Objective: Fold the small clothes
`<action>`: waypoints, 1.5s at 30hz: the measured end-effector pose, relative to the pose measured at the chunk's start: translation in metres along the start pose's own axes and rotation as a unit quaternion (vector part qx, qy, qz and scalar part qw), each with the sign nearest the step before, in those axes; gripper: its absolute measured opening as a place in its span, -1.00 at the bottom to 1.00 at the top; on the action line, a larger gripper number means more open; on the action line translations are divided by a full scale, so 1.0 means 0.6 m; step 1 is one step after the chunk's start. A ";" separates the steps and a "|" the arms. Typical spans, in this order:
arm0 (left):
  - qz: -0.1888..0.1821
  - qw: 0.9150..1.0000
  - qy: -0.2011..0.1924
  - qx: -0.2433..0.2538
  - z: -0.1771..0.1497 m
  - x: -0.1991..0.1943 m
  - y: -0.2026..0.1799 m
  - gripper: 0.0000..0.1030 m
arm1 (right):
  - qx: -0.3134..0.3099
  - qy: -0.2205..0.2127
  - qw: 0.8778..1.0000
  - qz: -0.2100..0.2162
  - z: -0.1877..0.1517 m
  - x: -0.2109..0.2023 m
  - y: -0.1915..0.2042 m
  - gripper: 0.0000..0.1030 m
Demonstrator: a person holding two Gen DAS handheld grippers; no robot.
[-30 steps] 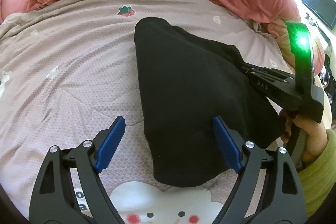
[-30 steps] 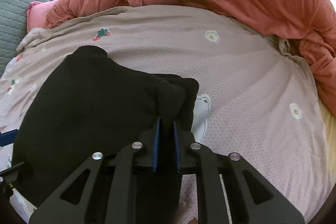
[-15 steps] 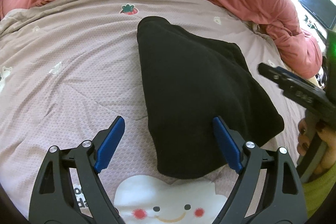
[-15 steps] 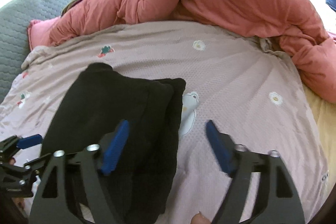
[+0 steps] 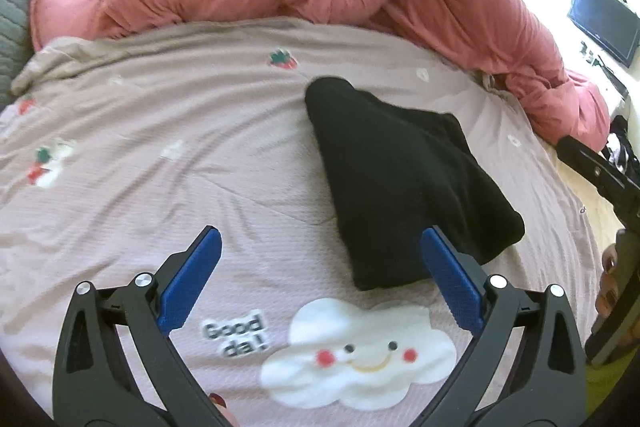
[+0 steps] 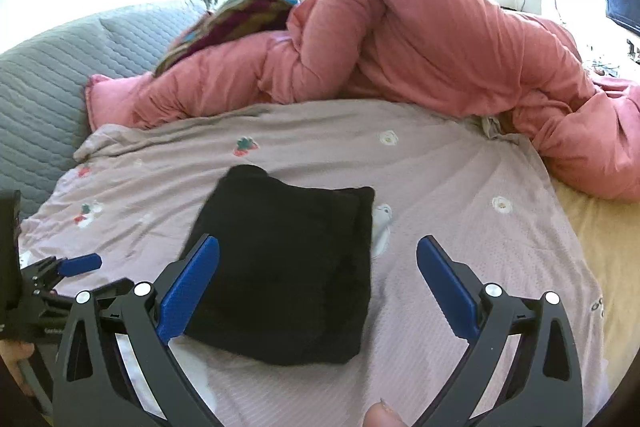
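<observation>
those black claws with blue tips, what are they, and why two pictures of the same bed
They are two hand-held grippers, one in each of a person's hands, not a robot. Each carries a wide-angle camera looking along its own two fingers, so you get one picture per hand.

In the left hand's picture, the left gripper is in front, and the right gripper shows at the right edge. The other picture looks along the right gripper.

On the bed lies a pale pink sheet with a smiling cloud print. On it rests a folded black garment. A bunched pink duvet lies behind.

Nothing is held: both sets of jaws are opening, with no cloth gripped between them.
</observation>
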State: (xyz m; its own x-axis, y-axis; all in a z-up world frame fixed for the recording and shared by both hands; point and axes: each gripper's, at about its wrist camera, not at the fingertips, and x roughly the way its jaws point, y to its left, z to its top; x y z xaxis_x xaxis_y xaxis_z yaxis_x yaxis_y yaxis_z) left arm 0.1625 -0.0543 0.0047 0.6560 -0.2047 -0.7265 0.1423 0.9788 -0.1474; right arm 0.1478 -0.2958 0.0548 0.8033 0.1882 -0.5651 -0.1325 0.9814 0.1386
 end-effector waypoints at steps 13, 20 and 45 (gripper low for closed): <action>0.006 0.999 -0.045 0.017 -0.044 -0.100 -0.001 0.82 | -0.013 -0.010 1.000 0.001 -0.038 -0.083 0.036 0.91; 0.016 0.999 -0.046 0.023 -0.090 -0.119 -0.005 0.82 | -0.015 -0.002 1.000 -0.009 -0.069 -0.102 0.044 0.91; 0.018 1.000 -0.013 -0.011 -0.154 -0.087 0.010 0.82 | -0.016 0.070 0.997 -0.030 -0.181 -0.058 0.059 0.91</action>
State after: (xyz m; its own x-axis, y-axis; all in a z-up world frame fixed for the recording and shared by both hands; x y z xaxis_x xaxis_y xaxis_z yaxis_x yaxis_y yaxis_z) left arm 0.0604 -0.0372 -0.0202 0.6796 -0.1689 -0.7139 0.1020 0.9854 -0.1360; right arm 0.0519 -0.2636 -0.0090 0.7215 0.1305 -0.6800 -0.1071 0.9913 0.0767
